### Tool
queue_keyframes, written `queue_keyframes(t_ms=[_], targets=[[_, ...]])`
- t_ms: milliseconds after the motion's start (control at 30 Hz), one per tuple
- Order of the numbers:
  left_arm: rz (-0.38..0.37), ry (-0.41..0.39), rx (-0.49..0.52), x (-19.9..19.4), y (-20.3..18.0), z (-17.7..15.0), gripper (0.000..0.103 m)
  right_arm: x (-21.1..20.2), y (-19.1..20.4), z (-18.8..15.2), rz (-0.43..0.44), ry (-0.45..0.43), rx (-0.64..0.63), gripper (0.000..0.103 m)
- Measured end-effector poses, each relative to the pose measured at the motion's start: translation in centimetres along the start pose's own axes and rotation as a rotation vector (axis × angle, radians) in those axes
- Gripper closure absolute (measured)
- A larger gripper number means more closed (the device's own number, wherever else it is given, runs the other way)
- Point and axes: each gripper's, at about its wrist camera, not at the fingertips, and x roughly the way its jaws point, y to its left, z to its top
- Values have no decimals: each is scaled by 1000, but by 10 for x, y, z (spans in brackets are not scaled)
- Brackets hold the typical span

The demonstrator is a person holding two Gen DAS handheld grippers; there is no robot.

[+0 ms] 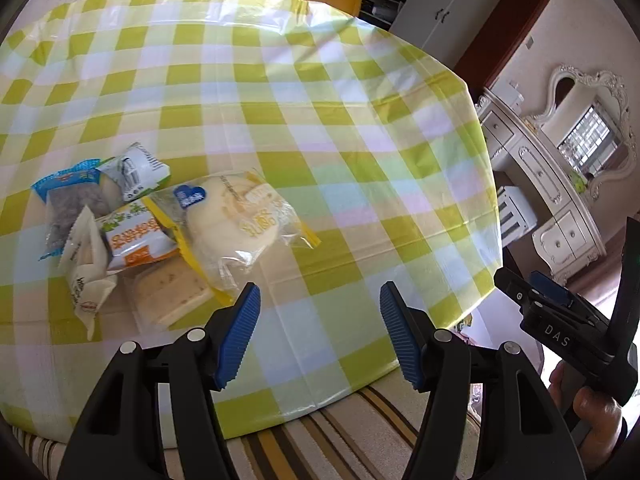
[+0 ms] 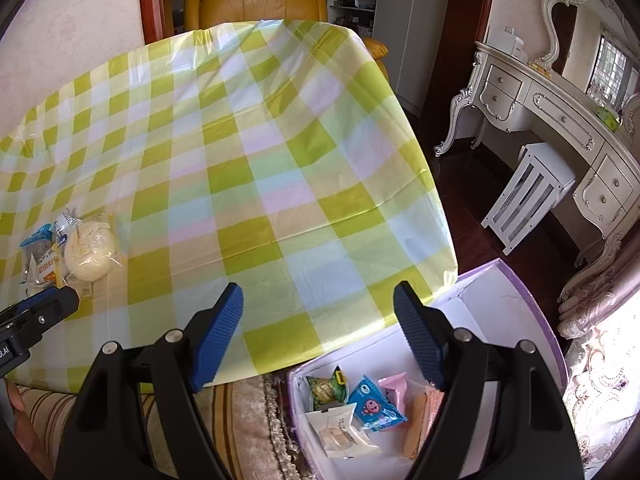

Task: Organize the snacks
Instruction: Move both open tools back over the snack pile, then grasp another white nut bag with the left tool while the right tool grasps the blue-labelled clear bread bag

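A pile of wrapped snacks (image 1: 132,232) lies at the left of the green-checked table (image 1: 280,120); a round pale bun in clear wrap (image 1: 236,216) is on top at its right. My left gripper (image 1: 320,332) hovers open and empty near the table's front edge, just right of the pile. The right wrist view shows the same pile (image 2: 72,248) far left. My right gripper (image 2: 320,336) is open and empty over the table's front right corner. Below it a purple-rimmed white box (image 2: 520,292) holds several wrapped snacks (image 2: 360,408). The right gripper's body (image 1: 560,320) shows in the left wrist view.
A striped cushion (image 1: 340,432) lies under the table's front edge. A yellow leather armchair (image 2: 256,0) stands behind the table. A white dressing table with mirror (image 2: 560,92) and a white stool (image 2: 528,192) stand at the right on a dark floor.
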Motion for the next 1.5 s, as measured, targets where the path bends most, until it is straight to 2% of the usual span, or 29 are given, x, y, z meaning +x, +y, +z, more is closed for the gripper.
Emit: queue_keyframes(t_ms=[167,333,467,633,800,967,1333,1500], targets=[[49,-103,-140,-28,44,-1,42,-3,30,7,78,-22,-25,22],[103,-174,-312,-49,96,-7,34,-5,67,14,161,-52,-80,21],[128,-175,-377,-53,122,-11,32,-2,99,18,230,-56,-124,18],[96,-143,-451,-48,143,-17,32,2,137,19,298,-62,-196,11],[66,-107,-476,-35,150,-18,32,15,169,17,374,-24,-273,8],[46,-88,-508,-26,158,-17,33,27,196,16,402,1,-351,7],[37,-65,-491,-13,160,-14,49,62,217,22,402,61,-384,7],[31,-50,-473,-8,158,-13,62,73,216,26,437,96,-355,7]])
